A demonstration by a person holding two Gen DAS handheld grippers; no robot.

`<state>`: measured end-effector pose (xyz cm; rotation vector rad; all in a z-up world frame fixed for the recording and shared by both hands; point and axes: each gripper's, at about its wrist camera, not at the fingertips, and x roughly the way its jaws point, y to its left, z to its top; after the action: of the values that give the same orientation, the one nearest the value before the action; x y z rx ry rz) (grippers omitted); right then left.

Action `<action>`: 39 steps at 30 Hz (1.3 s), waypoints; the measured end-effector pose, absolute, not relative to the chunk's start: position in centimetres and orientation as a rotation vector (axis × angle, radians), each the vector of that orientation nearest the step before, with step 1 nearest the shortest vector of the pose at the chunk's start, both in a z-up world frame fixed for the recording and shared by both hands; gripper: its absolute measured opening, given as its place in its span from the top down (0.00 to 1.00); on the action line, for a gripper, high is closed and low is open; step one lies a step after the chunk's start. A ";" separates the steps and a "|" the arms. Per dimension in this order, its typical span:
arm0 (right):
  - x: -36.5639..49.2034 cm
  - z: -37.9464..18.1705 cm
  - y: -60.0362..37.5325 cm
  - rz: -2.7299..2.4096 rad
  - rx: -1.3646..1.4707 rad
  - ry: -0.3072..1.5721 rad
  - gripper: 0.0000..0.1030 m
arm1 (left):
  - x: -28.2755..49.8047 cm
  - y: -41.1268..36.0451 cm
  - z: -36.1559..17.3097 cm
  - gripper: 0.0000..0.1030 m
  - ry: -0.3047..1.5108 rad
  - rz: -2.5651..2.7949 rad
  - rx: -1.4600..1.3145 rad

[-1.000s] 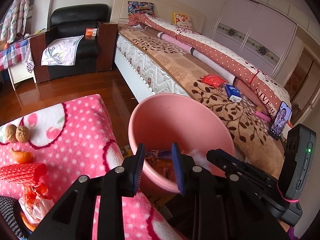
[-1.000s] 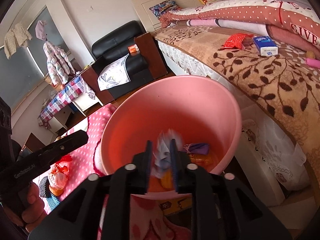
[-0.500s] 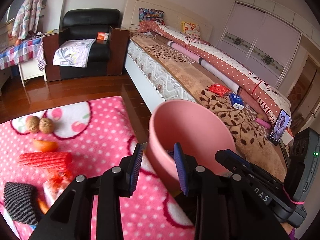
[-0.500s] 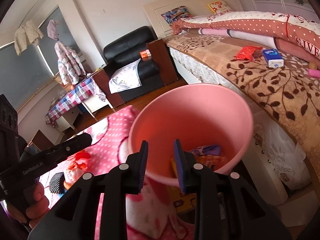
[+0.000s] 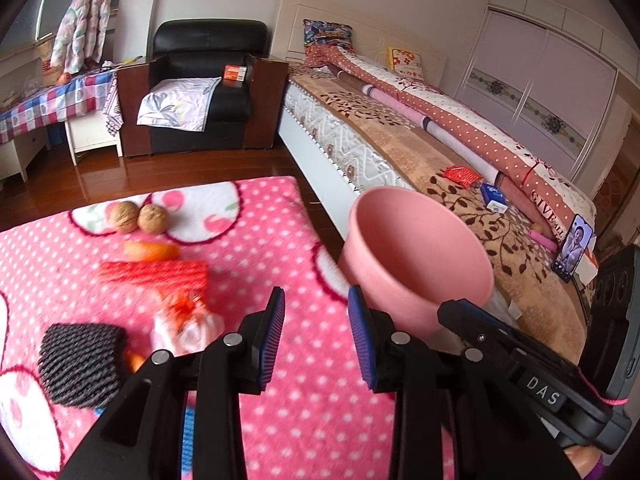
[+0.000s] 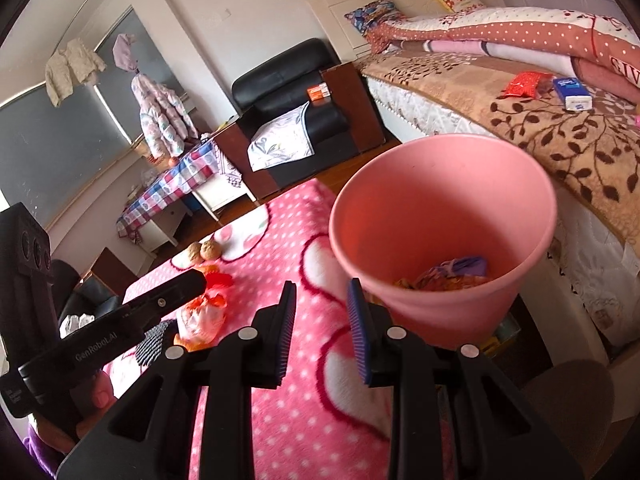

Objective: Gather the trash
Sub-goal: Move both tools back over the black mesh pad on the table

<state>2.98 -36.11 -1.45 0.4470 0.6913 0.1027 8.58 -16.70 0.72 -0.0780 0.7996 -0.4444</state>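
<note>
The bed [image 5: 400, 148] fills the right side of the room, a red packet [image 5: 462, 175] and a blue box [image 5: 493, 197] lying on its brown leaf blanket. In front of it sits the surface [image 5: 280, 240], draped in a pink polka-dot cloth. At its right edge, between surface and bed, stands the pink bin [image 6: 440, 216], wrappers already piled in the bottom. Both grippers hang over the cloth: the left gripper [image 5: 316, 336] has its blue pads apart with nothing between them, and the right gripper [image 6: 322, 330] also stands apart and empty, just beside the bin's rim. The trash left to collect lies on the left part of the surface: a black mesh sleeve [image 5: 82, 362], a red ribbed wrapper [image 5: 154, 274], a crumpled bag with orange scraps [image 5: 186, 322], a piece of orange peel [image 5: 150, 251], and at the far edge two walnuts [image 5: 138, 218] touching each other.
</note>
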 end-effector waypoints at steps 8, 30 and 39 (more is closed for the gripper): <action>2.7 -1.5 -33.5 0.153 0.395 0.701 0.74 | 7.1 -12.2 0.2 0.63 0.795 -0.387 -0.090; 3.4 -2.9 -30.2 0.247 0.339 0.759 0.74 | 3.2 0.7 -4.1 0.59 0.925 -0.134 -0.228; 3.4 -3.1 -29.9 0.246 0.321 0.765 0.74 | 5.1 2.3 -5.5 0.47 0.968 -0.105 -0.396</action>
<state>3.45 -29.85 -3.07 0.3210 0.7652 0.2459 5.12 2.32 -5.45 -0.3956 0.9677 -0.1049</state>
